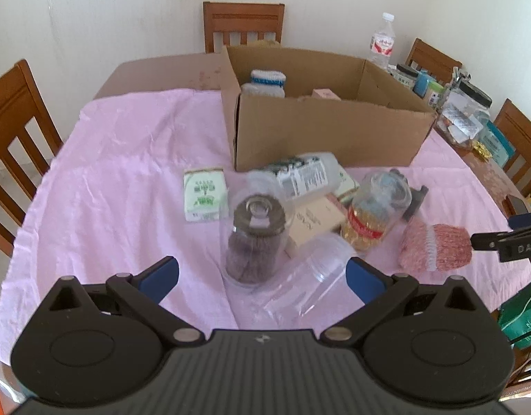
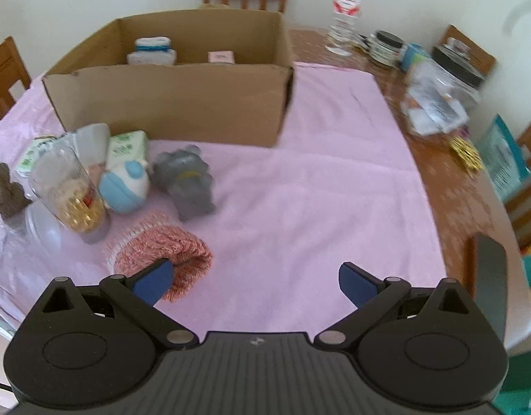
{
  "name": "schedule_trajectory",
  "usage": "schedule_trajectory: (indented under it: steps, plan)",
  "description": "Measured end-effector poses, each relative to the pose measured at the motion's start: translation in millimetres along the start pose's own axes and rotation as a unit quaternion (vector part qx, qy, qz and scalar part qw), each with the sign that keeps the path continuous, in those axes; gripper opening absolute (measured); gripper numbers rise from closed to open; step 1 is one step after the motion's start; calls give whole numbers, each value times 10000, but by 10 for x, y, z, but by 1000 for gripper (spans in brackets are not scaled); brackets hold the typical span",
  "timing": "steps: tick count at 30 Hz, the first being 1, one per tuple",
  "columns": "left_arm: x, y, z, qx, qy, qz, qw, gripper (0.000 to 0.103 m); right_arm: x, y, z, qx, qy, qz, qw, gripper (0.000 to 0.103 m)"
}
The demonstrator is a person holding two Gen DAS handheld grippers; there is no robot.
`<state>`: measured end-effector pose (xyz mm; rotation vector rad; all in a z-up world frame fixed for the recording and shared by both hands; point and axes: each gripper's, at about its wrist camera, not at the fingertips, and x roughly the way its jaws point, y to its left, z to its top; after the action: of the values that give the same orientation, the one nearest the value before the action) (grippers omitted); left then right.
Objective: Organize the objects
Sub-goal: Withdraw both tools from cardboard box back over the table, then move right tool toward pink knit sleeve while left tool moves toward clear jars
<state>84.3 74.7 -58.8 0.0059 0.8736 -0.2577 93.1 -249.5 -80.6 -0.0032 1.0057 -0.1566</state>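
box contents: the cardboard box's (image 2: 168, 103) near wall hid their lower parts
right-edge clutter: blurred at 2 o'clock, contents of the clear jar (image 2: 441, 100) unreadable
bottle label: print on the toppled bottle (image 1: 300, 173) too blurred

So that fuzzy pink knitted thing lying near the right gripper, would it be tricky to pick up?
Probably not. The pink knitted piece looks soft and woolly, so it would likely squash and sag between the fingers rather than hold its shape. It seems light and unbreakable. Lying slumped on the pink cloth, it is unlikely to roll, though a push might drag or bunch it. The right gripper is open beside it.
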Motion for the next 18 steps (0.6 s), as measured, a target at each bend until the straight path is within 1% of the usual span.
schedule_trajectory:
  steps: [3, 6, 11, 13, 16, 18]
  plan:
    - [35, 23, -62, 10, 104, -94, 9999, 102, -50, -42, -88, 115, -1, -133, 9998, 103]
    - [71, 8, -123, 23, 187, -147, 9997, 102, -103, -41, -130, 179, -33, -122, 9998, 103]
    - [188, -19, -217, 1, 379, -52, 9993, 102, -106, 127, -65, -103, -144, 209, 9996, 103]
    - [240, -7, -248, -83, 480, 19, 9988, 102, -50, 245, -11, -296, -175, 375, 9987, 103]
    - [301, 29, -291, -195, 610, 20, 9979, 102, 62, 436, 48, -598, -213, 549, 9965, 103]
    - [331, 55, -305, -237, 668, 146, 9974, 102, 130, 548, 66, -809, -249, 631, 9944, 103]
